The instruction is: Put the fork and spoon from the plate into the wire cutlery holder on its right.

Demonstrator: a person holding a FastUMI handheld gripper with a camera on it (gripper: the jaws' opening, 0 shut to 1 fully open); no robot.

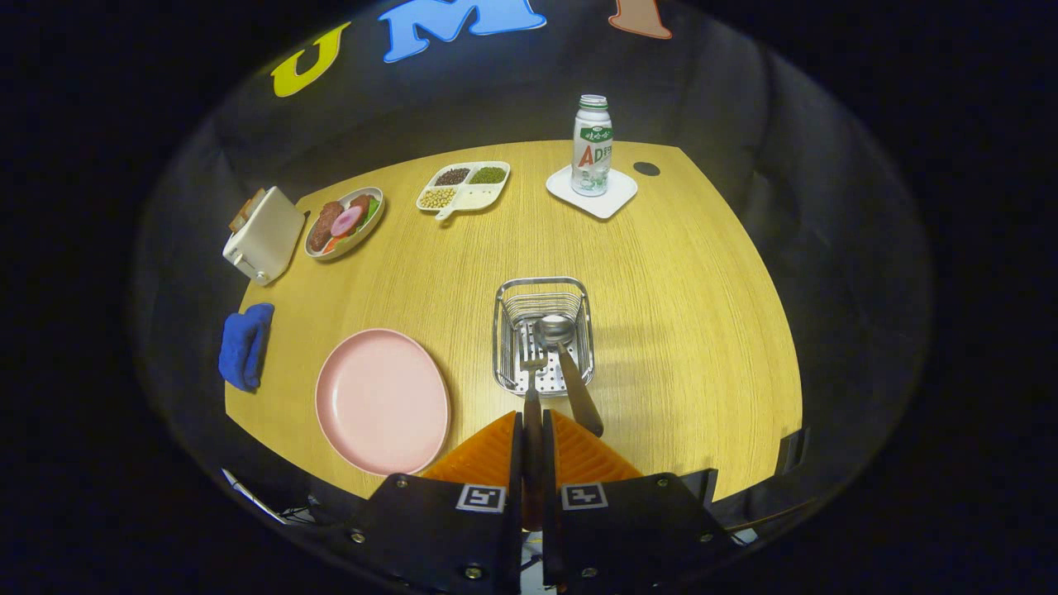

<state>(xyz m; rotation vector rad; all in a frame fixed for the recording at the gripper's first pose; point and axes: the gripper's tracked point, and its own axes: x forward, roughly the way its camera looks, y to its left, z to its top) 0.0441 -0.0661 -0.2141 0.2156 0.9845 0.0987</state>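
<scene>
At the bottom centre of the frame, the gripper [533,430] is pinching the dark handle of the fork [533,397], with its jaws pressed against the handle from both sides. The fork is pointing straight ahead, and its tines are hanging over the near part of the wire cutlery holder [502,330], just above the perforated floor. The spoon [566,364] is already lying in the holder, its bowl resting inside the basket and its dark handle leaning out over the near rim toward the lower right. Left of the holder, in the lower left of the frame, the pink plate [383,401] is sitting on the table [694,314] with nothing on it. Further left, a blue cloth [245,345] is lying at the table's edge. In the upper left, a white toaster [264,235] is standing beside a plate of food [344,221], and a divided dish of beans [463,187] is sitting near the top centre. To the upper right, a bottle [592,145] is standing upright on a white square coaster [616,200].
</scene>
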